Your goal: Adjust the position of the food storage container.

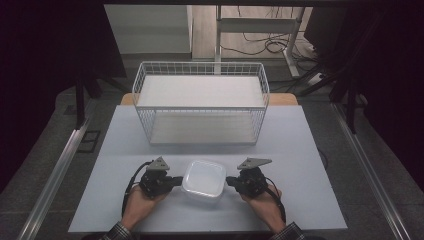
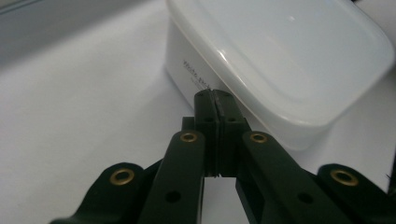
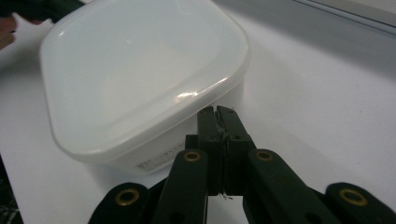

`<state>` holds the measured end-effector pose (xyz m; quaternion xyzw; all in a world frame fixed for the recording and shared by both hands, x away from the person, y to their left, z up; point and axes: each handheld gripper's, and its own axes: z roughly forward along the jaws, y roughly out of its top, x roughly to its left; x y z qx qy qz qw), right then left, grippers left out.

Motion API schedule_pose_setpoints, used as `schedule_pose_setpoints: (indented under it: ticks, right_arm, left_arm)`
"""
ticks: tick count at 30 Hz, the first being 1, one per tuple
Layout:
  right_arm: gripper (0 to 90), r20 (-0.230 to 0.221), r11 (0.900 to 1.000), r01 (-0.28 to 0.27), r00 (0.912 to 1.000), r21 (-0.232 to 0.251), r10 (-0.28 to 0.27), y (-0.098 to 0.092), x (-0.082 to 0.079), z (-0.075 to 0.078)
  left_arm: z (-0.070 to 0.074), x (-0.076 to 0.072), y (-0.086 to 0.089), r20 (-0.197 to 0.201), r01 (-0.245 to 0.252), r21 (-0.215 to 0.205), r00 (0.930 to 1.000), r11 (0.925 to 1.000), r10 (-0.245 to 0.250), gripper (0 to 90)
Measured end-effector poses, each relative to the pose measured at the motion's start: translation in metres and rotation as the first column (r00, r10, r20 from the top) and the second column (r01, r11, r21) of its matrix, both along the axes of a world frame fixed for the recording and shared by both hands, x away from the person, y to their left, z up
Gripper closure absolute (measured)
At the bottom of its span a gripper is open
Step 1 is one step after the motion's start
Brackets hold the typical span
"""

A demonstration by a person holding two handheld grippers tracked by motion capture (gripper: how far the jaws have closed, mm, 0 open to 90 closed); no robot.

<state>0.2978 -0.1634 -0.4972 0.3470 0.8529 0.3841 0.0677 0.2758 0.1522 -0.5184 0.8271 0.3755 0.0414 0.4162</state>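
A white plastic container (image 1: 203, 181) with a snap-on lid sits on the table near the front edge, between my two grippers. My left gripper (image 1: 180, 181) points right at its left side, and my right gripper (image 1: 228, 181) points left at its right side. In the left gripper view the jaws (image 2: 215, 93) are pressed together, tips right at the container's (image 2: 289, 56) wall just below the lid rim. In the right gripper view the jaws (image 3: 217, 110) are likewise together, tips under the lid edge of the container (image 3: 135, 70). Nothing lies between either pair of jaws.
A white wire basket (image 1: 200, 102) with a white board shelf inside stands at the back middle of the pale table (image 1: 300, 150). Dark floor and metal rails flank the table. A white desk frame and cables stand beyond it.
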Motion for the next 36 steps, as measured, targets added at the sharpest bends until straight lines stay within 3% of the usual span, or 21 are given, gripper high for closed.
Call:
schedule_pose_setpoints:
  ticks: [9,14,18,20,21,22,27,28,30,31,36]
  right_arm:
    - [88.5,0.035,1.0,-0.008,0.9994,-0.005,0.008,-0.003,-0.001,0.002]
    - [86.4,0.043,0.999,-0.022,0.9988,-0.027,0.023,-0.005,-0.003,0.002]
    - [79.7,0.057,1.0,-0.02,0.9981,-0.018,0.021,-0.012,-0.006,0.006]
    - [75.4,0.076,1.0,-0.022,0.9968,-0.013,0.023,-0.017,-0.008,0.009]
    - [70.8,0.079,1.0,-0.027,0.9965,-0.003,0.027,-0.022,-0.01,0.01]
    - [70.8,0.079,1.0,-0.027,0.9965,-0.003,0.027,-0.022,-0.01,0.01]
    - [54.5,0.09,0.999,-0.035,0.9954,0.021,0.033,-0.033,-0.015,0.012]
    - [46.0,0.093,0.999,-0.032,0.9952,0.036,0.029,-0.036,-0.016,0.012]
    - [41.5,0.096,0.999,-0.032,0.995,0.042,0.028,-0.038,-0.017,0.012]
    - [31.9,0.102,0.998,-0.033,0.9944,0.052,0.027,-0.04,-0.018,0.011]
    - [20.0,0.098,0.998,-0.023,0.995,0.059,0.018,-0.043,-0.018,0.007]
  left_arm:
    - [0.001,-0.015,-0.008,0.008,0.008,0.016,0.9999,0.9998,-0.008,89.5]
    - [0.006,-0.016,0.001,0.041,-0.026,0.018,0.9989,0.9995,0.025,80.7]
    - [0.007,-0.021,0.008,0.065,-0.052,0.025,0.9966,0.9984,0.05,67.3]
    - [0.007,-0.024,0.01,0.074,-0.052,0.019,0.996,0.9985,0.05,59.4]
    - [0.008,-0.027,0.012,0.086,-0.054,0.025,0.995,0.9982,0.051,50.8]
    - [0.008,-0.027,0.012,0.086,-0.054,0.025,0.995,0.9982,0.051,47.9]
    - [0.007,-0.036,0.018,0.086,-0.061,0.025,0.9946,0.9978,0.058,37.4]
    - [0.007,-0.037,0.019,0.086,-0.061,0.021,0.9946,0.9979,0.059,30.6]
    - [0.005,-0.038,0.021,0.082,-0.054,0.011,0.9952,0.9985,0.053,26.8]
    - [0.004,-0.039,0.022,0.084,-0.043,0.007,0.9956,0.9991,0.042,21.3]
    - [0.001,-0.04,0.022,0.076,-0.029,0.015,0.9967,0.9995,0.028,14.9]
